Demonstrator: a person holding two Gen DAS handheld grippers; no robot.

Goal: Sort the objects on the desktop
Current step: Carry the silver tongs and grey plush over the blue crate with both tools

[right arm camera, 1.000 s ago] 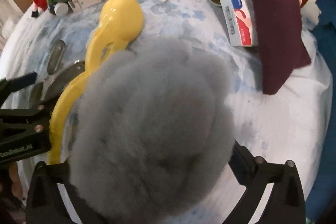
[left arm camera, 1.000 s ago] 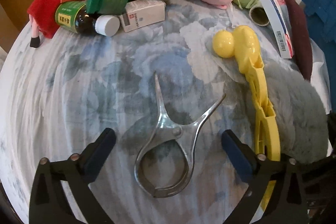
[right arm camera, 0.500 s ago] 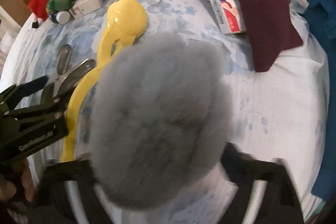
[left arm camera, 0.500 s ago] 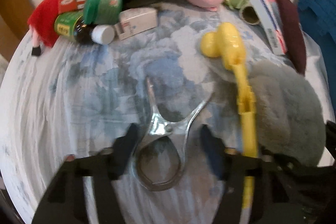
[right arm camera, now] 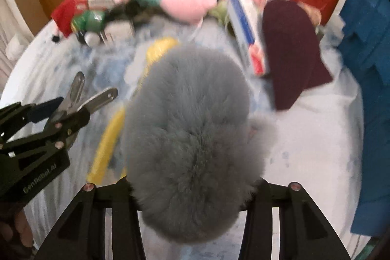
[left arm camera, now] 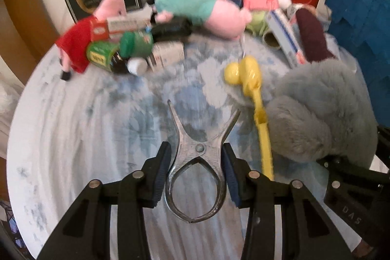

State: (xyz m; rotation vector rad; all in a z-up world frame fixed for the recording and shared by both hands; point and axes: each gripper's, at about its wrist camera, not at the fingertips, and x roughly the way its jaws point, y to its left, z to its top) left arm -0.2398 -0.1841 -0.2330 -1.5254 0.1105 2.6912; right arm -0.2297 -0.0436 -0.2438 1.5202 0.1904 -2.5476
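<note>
The bench (left arm camera: pixel 73 128), draped in a blue-and-white flowered cloth, has its open room at the near left and the near right; its far edge is crowded with plush pigs (left arm camera: pixel 202 4), boxes and bottles, and a blue block wall (left arm camera: pixel 358 23) closes the right side. The grey furry cushion (right arm camera: pixel 192 133) is pinched at its near end by the right hand-held gripper (right arm camera: pixel 192 189), whose jaws are closing; a second ago those jaws stood wide around it. The long yellow plastic scoop-tongs (left arm camera: pixel 256 99) lie just beside the cushion, partly under it. The shiny metal spring clamp (left arm camera: pixel 198 160) is squeezed at its loop between the pads of the left hand-held gripper (left arm camera: pixel 198 162), which a second ago was spread with the clamp flat on the cloth. Only the right view shows the person's fingers (right arm camera: pixel 17 230) and the maroon cloth (right arm camera: pixel 290 50) whole; only the left shows the clamp's closed loop
</note>
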